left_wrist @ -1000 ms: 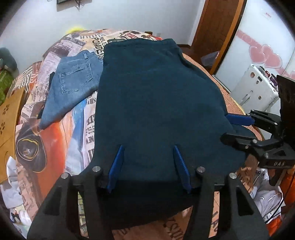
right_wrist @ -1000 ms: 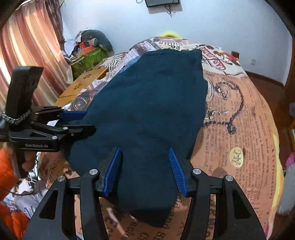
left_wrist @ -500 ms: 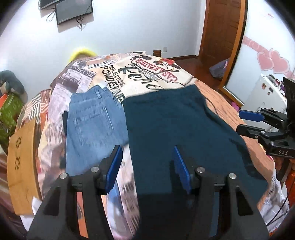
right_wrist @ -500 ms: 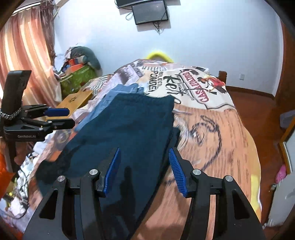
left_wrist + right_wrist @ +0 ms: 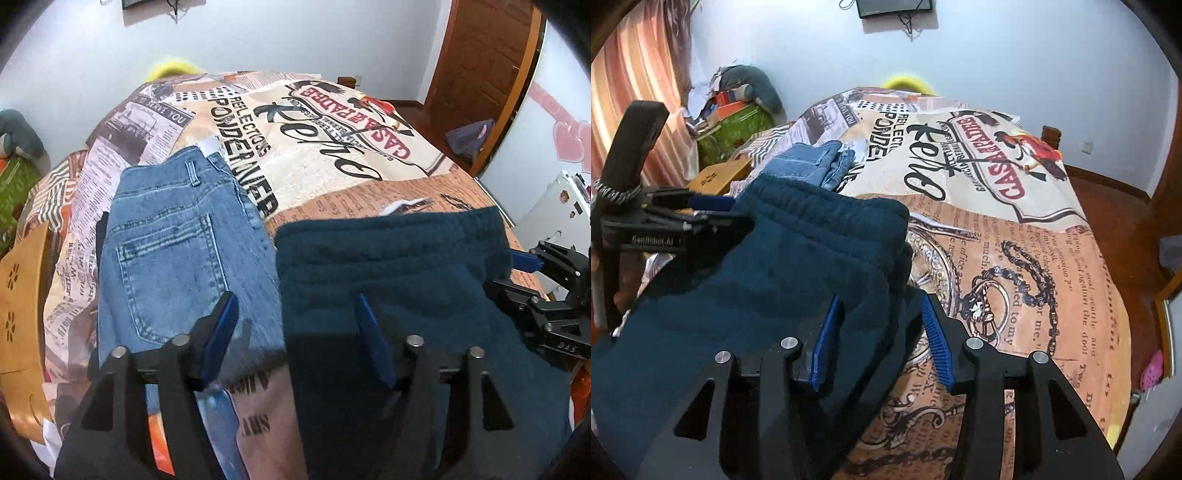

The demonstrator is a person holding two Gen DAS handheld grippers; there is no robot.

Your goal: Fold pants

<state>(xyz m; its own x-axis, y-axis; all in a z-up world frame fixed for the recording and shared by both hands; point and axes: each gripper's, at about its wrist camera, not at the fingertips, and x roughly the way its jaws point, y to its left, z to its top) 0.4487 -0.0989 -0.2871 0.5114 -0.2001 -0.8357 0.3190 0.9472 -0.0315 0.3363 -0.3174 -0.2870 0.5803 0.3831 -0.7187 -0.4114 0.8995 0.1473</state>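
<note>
Black gripper frames, silver screws, ribbed blue fingers (image 5: 932,341), white lettering

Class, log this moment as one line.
dark teal pants: folded on bed | jeans: alongside | left claw: open, opening | right claw: open, closing

A big bed (image 5: 332,122) has a cover with words on it. Dark blue pants (image 5: 406,280) lie on it, with blue jeans (image 5: 166,236) just beside them.

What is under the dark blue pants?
The printed bedspread shows around the dark teal pants. Whatever lies directly beneath them is covered. The blue jeans lie beside them.
</note>
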